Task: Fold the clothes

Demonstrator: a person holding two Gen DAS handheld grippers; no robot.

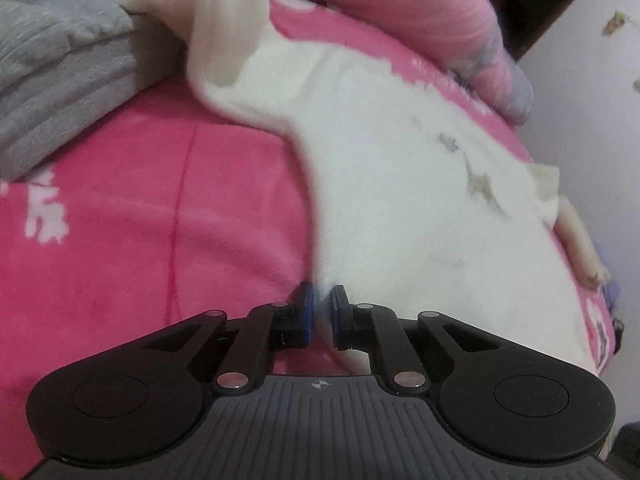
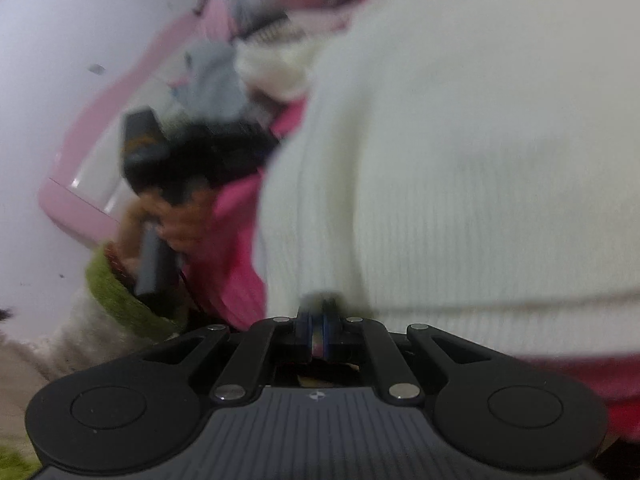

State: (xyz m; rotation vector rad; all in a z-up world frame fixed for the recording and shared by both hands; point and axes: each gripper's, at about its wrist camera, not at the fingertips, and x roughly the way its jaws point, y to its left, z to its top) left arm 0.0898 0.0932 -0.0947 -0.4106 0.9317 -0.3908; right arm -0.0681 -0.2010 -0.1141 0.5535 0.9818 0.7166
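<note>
On the bed: your white sweater lies spread over the pink blanket, one sleeve running up toward the far end.
Left gripper: your left gripper sits at the sweater's near edge, where white knit meets pink; its blue pads stand a narrow gap apart, with a bit of the hem between them, and you cannot tell whether they press on it.
Right gripper: your right gripper has its pads together, pinching a fold of the white sweater, which rises right in front of the lens and fills most of the right wrist view.
Left hand: seen blurred from the right wrist camera, your hand wraps the other tool's handle, a green cuff at the wrist.
Beside the sweater: a folded grey garment rests on the blanket at the far left, just touching the sleeve.
Far end: a pink pillow lies beyond the sweater, near the pale wall.
</note>
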